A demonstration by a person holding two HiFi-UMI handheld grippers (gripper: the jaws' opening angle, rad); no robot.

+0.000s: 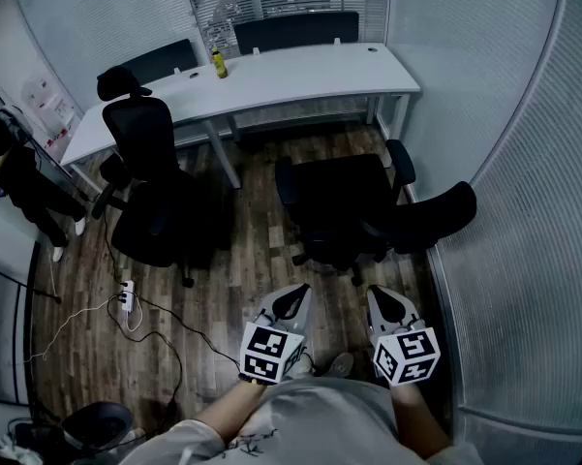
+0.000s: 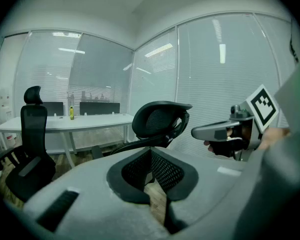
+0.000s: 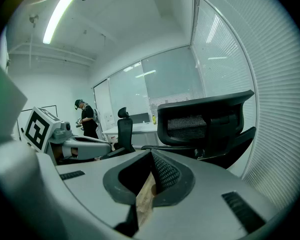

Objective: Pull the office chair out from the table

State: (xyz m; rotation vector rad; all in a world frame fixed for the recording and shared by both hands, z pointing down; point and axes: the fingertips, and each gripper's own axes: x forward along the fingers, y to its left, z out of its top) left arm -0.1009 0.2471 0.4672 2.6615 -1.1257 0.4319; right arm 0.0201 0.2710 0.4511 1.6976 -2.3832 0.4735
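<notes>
A black mesh office chair (image 1: 344, 211) stands on the wood floor in front of the white table (image 1: 300, 76), its backrest (image 1: 436, 216) turned toward the right wall. Both grippers hang near my body, short of the chair and apart from it. My left gripper (image 1: 292, 300) is shut and holds nothing. My right gripper (image 1: 385, 302) is shut and empty too. In the left gripper view the shut jaws (image 2: 150, 151) point at the chair's backrest (image 2: 159, 121), with the right gripper (image 2: 224, 131) beside it. In the right gripper view the backrest (image 3: 204, 119) rises beyond the shut jaws (image 3: 152, 154).
A second black chair with a headrest (image 1: 145, 182) stands at the table's left end. A yellow bottle (image 1: 218, 63) sits on the table, with two chairs behind it. A power strip (image 1: 126, 298) and cables lie on the floor. A person (image 1: 19, 177) stands at left. Blinded glass walls (image 1: 523, 221) close the right.
</notes>
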